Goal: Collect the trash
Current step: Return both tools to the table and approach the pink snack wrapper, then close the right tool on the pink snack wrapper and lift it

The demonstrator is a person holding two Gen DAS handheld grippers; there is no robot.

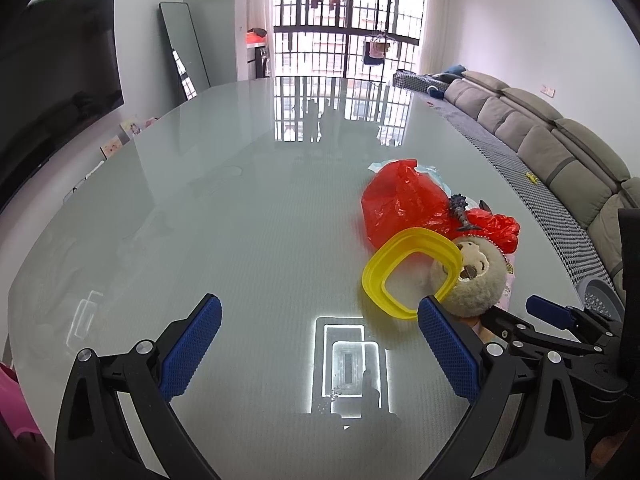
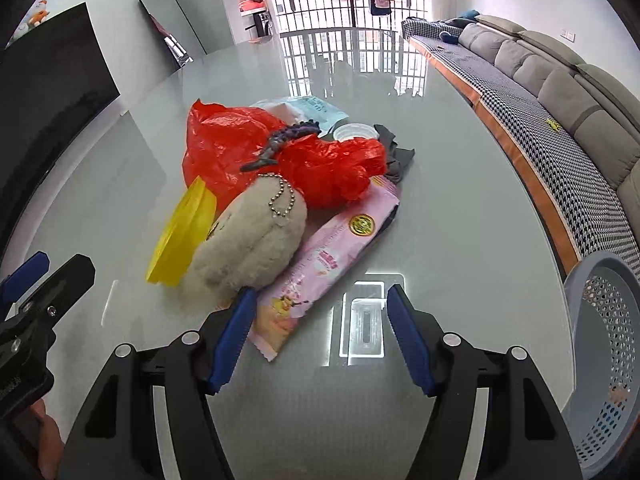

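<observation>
Our left gripper (image 1: 320, 340) stands wide open above the bare glass table (image 1: 240, 220), nothing between its blue pads; its right pad sits just in front of the yellow ring (image 1: 408, 272), and we cannot tell whether it touches it. Our right gripper (image 2: 320, 332) is open too and holds nothing. Its left pad hides the near edge of the plush (image 2: 248, 248) and the nearest corner of the pink packet (image 2: 332, 264), so contact there is uncertain; the packet's tip lies just ahead of the gap, not squeezed by the pads.

The trash lies in one heap on the table, right of centre in the left view. The plush leans on the yellow ring and lies over part of the packet. Behind them a red bag (image 2: 240, 144) is crumpled, with a small dark purple figure (image 2: 280, 140) on top, probably a toy dragon, though it is too small to make out surely. Farther back we see a white cup (image 2: 354, 132), a grey cloth (image 2: 396, 156) and a pale blue wrapper (image 2: 312, 108), all partly hidden by the bag. A bead chain (image 2: 280, 196) hangs on the plush.

Off the table's right edge stands a perforated basket (image 2: 608, 320), cut off by the picture's rim. Beyond it runs a grey sofa (image 2: 560, 80) with a checked cover. A dark screen (image 1: 56, 80) and a leaning mirror (image 1: 184, 48) fill the left wall, and a barred window (image 1: 344, 20) glares on the glass.
</observation>
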